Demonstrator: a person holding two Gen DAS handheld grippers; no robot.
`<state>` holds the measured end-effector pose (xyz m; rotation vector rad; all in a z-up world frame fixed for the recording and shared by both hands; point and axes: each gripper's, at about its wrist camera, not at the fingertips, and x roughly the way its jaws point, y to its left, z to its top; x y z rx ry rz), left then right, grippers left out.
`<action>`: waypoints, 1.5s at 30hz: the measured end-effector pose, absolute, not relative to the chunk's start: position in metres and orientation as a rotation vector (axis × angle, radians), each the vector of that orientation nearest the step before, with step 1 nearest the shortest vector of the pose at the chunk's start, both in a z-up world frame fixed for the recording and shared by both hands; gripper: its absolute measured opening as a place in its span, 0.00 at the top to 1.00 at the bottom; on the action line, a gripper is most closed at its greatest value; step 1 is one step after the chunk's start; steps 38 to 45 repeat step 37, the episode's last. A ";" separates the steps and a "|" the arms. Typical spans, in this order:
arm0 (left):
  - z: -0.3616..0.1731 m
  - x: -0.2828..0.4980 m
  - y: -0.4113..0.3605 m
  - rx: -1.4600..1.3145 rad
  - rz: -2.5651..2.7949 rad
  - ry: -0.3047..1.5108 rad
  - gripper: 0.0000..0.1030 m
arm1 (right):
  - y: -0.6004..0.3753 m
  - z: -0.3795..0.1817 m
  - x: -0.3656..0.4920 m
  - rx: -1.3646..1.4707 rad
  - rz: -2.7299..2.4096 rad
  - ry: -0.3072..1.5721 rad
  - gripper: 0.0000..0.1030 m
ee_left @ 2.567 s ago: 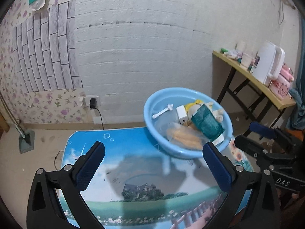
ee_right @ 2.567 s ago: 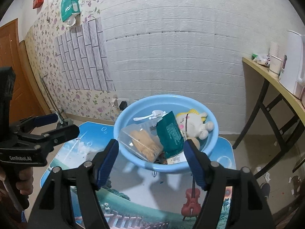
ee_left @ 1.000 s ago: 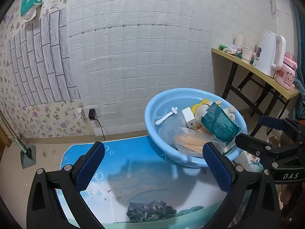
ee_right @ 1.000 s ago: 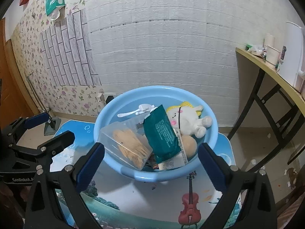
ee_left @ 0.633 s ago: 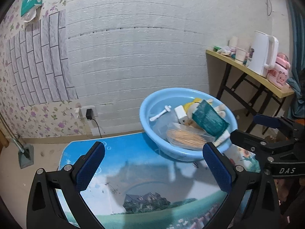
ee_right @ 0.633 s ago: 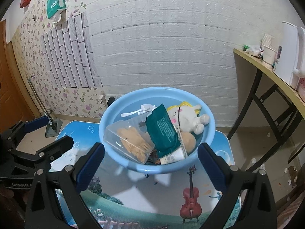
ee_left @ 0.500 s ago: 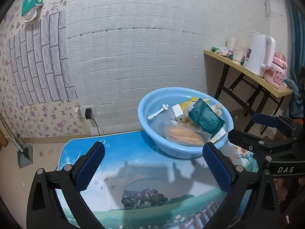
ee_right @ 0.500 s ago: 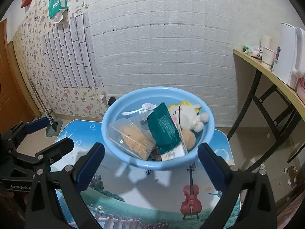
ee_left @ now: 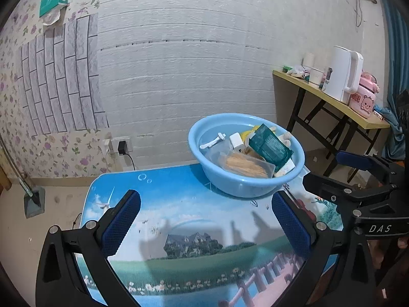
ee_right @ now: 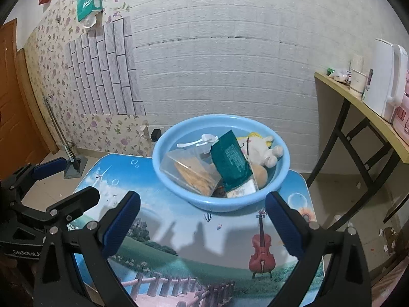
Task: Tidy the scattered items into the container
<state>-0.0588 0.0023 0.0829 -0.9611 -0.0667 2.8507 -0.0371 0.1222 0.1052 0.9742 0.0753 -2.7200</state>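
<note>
A round light-blue plastic basin [ee_right: 179, 189] sits at the far end of a small low table with a printed landscape top [ee_right: 179, 230], close to a white brick-patterned wall [ee_right: 230, 64]. Everything loose lies inside the basin: a clear plastic bag of tan stick-shaped snacks [ee_right: 191, 172] leans against the near-left wall, a dark green foil packet [ee_right: 231, 160] rests tilted across the middle, and a white plush toy with a yellow cap [ee_right: 260, 148] lies at the back right. A white plastic spoon [ee_right: 198, 140] lies at the back left — from the left wrist view a small white boxy charger [ee_left: 236, 142] also shows beside it.

The left gripper [ee_left: 204, 220] hovers over the near half of the table, its blue-padded fingers [ee_left: 122, 220] spread wide with nothing between them. The right gripper [ee_right: 203, 225] hangs likewise over the table top, jaws wide apart and empty, the basin just beyond its fingertips. Each gripper shows at the edge of the other's view — the two are side by side, apart.

To the right stands a yellow-topped folding side table [ee_left: 332, 99] carrying a white electric kettle [ee_left: 343, 74] and paper cups.
</note>
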 end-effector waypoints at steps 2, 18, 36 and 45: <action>0.082 -0.052 0.002 -0.964 2.850 -0.063 0.00 | 0.121 0.104 -0.031 0.969 -2.718 0.078 0.03; 0.073 -0.012 0.005 -0.958 2.884 -0.025 0.00 | 0.119 0.088 0.003 0.972 -2.693 0.067 0.03; 0.066 0.013 0.009 -0.967 2.902 0.006 0.00 | 0.125 0.079 0.026 0.988 -2.689 0.080 0.03; 0.065 0.013 0.008 -0.972 2.902 0.002 0.00 | 0.126 0.078 0.026 0.992 -2.689 0.079 0.03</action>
